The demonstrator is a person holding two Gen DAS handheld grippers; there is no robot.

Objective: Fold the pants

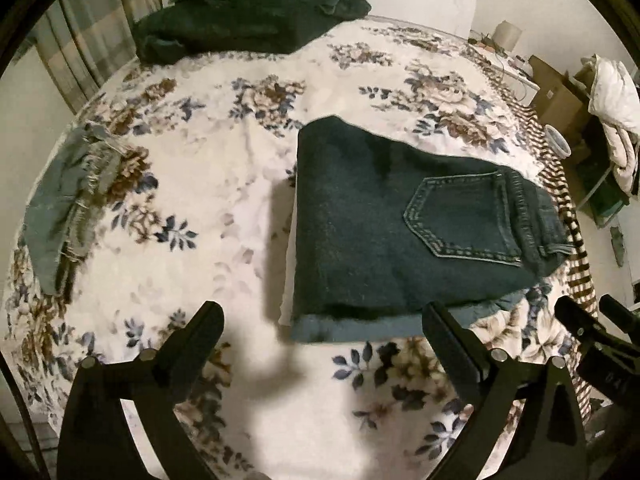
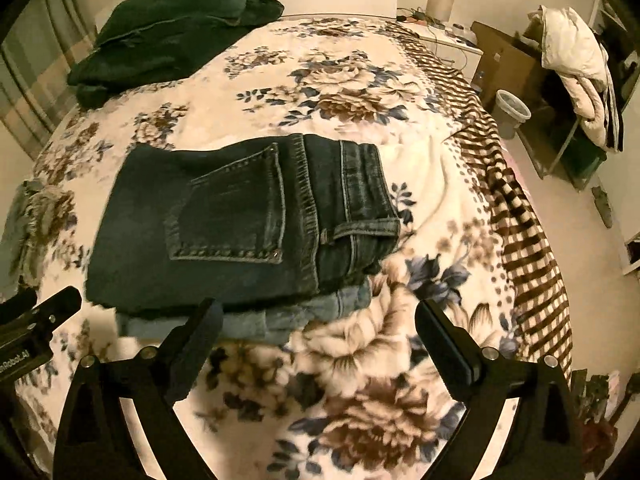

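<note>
Centrally, we see the folded dark jeans [image 1: 384,216] lying flat on the bed [image 1: 224,184], back pocket [image 1: 460,220] uppermost and waistband turned toward the bed's right edge, where the blanket's brown checked border [image 2: 516,216] hangs down. Beneath them, at the near side, a paler denim layer [image 2: 256,322] shows; whether it is a second garment or a turned-up part of the same pair we cannot tell. We hold the left hand-held gripper [image 1: 322,330] above the near edge of the bed, its jaws spread wide with nothing between them, the right-hand finger [image 1: 448,336] overlapping the near corner of the jeans in the left wrist view (contact cannot be judged). We hold the right hand-held gripper [image 2: 318,326] likewise apart and empty, just in front of the near side of the jeans. At the far left corner of the bed lies a heap of dark green clothing [image 1: 248,12]; a frayed light-blue denim piece [image 1: 68,204] lies at the left edge. Beyond the right edge stand a waste bin [image 2: 510,114] and a rack carrying a white quilted coat [image 2: 576,68].
</note>
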